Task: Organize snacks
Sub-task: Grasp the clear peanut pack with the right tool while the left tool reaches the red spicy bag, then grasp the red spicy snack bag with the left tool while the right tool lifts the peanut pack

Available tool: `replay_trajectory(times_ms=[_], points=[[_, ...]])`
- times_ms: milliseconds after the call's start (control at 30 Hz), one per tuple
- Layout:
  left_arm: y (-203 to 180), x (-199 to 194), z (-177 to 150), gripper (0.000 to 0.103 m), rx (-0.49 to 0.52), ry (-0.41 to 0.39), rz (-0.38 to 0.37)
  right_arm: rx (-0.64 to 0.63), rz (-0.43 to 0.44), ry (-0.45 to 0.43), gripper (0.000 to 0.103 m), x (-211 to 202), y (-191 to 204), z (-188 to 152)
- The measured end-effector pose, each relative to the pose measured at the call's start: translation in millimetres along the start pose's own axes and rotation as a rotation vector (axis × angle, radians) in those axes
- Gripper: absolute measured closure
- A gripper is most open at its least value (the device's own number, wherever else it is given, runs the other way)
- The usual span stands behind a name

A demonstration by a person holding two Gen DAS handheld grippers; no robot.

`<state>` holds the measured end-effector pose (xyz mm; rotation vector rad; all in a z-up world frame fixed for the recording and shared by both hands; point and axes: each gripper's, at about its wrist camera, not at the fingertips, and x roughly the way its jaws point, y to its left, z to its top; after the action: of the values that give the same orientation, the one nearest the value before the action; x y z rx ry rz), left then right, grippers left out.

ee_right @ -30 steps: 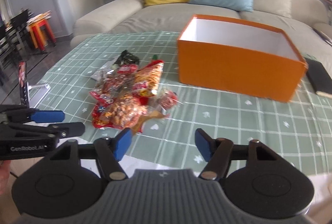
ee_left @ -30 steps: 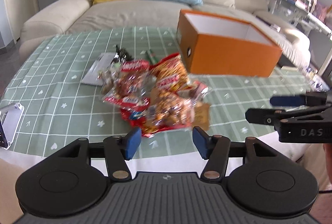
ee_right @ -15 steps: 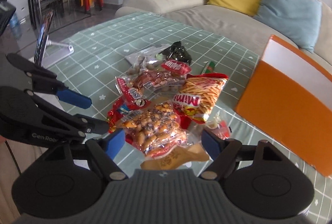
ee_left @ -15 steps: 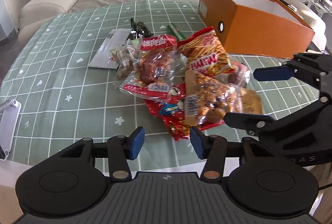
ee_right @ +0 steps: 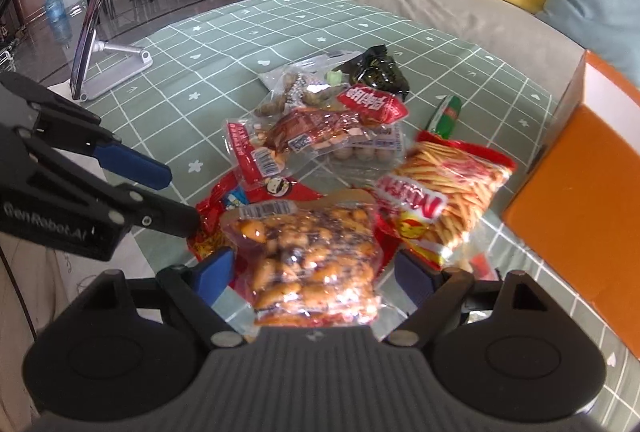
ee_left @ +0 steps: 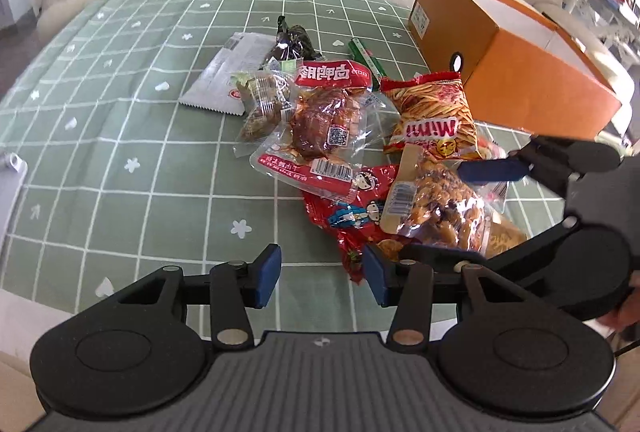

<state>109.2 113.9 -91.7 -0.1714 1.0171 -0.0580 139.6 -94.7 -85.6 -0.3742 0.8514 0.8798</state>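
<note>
Both of your grippers have dropped in over the snack pile since a second ago. Your right gripper (ee_right: 310, 274) has just been widening, and now the clear bag of glazed nuts (ee_right: 310, 252) sits between its spread blue pads, apparently unpinched. Your left gripper (ee_left: 320, 274) has been narrowing yet stands open above the cloth by the red wrapper (ee_left: 352, 216), while the orange box (ee_left: 516, 72) waits beyond the Mimi bag (ee_left: 432, 120).
</note>
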Motion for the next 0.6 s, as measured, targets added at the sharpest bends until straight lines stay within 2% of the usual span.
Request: replay_trajectory(times_ms=[67,200,267,433,567,600], points=[[-1,2,2,0.046,0.0,0.001,-0.013,0.03,0.019,0.009,0.02,4,-2,0],[-5,2,5,0.04,0.021,-0.004,-0.031,0.11,0.049,0.01,0.032,2,-9,-3],[-8,4,6,0.036,0.038,0.004,-0.041,0.131,0.049,0.014,0.034,-2,-11,-6],[-15,11,6,0.025,0.049,0.029,-0.044,0.172,-0.012,0.02,0.034,-16,-12,-17],[-17,19,6,0.022,-0.005,0.046,-0.051,0.209,-0.076,0.037,0.034,-27,-14,-28],[-19,20,7,0.018,-0.015,0.041,-0.05,0.21,-0.093,0.044,0.034,-29,-14,-32]])
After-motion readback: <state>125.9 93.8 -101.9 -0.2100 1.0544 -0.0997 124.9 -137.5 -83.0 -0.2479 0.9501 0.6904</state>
